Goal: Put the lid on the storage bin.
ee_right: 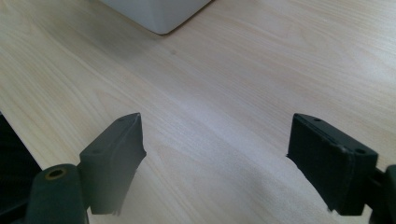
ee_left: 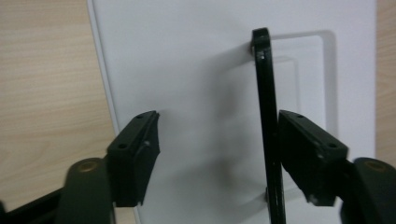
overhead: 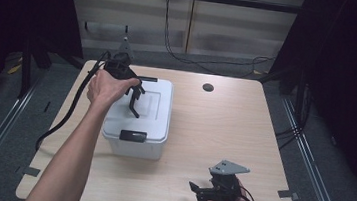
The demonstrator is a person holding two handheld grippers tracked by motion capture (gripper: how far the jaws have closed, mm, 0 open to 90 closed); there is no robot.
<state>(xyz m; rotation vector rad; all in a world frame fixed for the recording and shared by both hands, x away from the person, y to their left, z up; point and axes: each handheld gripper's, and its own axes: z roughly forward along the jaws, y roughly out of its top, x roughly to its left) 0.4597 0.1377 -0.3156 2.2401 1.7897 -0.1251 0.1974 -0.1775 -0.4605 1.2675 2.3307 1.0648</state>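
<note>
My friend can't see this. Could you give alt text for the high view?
A hand holds an open claw over a white lidded box beside its raised black handle. A second claw rests open at the wooden table's near edge.

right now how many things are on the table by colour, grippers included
white: 1, the lidded box
black: 2, the left gripper over the box lid and the right gripper near the table's front edge
total: 3
</note>
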